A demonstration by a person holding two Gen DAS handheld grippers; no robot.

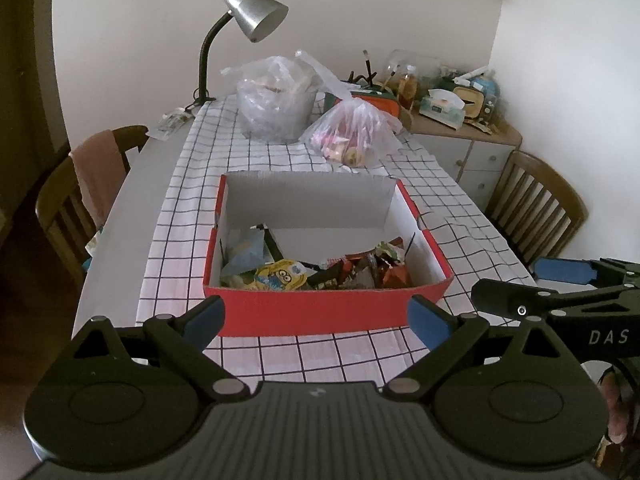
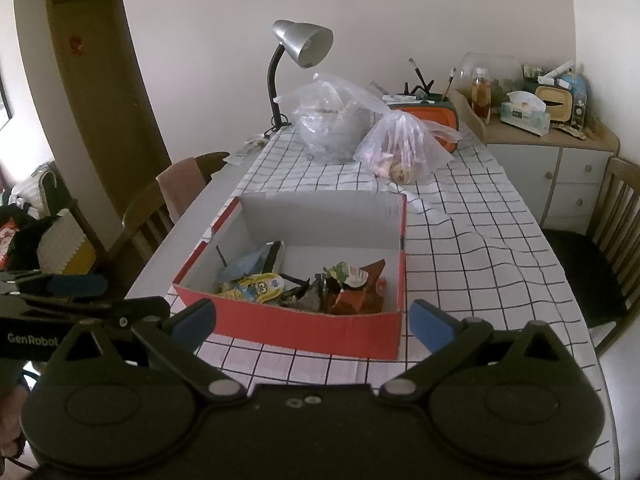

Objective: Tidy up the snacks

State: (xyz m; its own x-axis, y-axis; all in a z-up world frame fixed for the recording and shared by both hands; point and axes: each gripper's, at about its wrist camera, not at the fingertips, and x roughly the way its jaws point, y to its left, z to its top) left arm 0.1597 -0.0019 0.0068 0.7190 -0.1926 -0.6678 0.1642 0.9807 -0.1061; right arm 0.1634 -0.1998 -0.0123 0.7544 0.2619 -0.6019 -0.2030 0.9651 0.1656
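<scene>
A red cardboard box [image 1: 320, 312] with white inner walls sits on the checked tablecloth and holds several snack packets [image 1: 280, 276] piled at its near end. It also shows in the right wrist view [image 2: 304, 328] with the packets [image 2: 260, 288]. My left gripper [image 1: 316, 316] is open and empty, just in front of the box's near wall. My right gripper [image 2: 314, 320] is open and empty, near the box's front right corner. The right gripper [image 1: 560, 280] shows at the right of the left wrist view; the left gripper [image 2: 76, 292] shows at the left of the right wrist view.
Two plastic bags [image 1: 276, 100] [image 1: 352, 132] with food lie at the far end of the table. A silver desk lamp [image 1: 252, 16] stands behind them. Wooden chairs [image 1: 68, 200] [image 1: 536, 208] flank the table. A cluttered cabinet [image 1: 464, 124] stands at the back right.
</scene>
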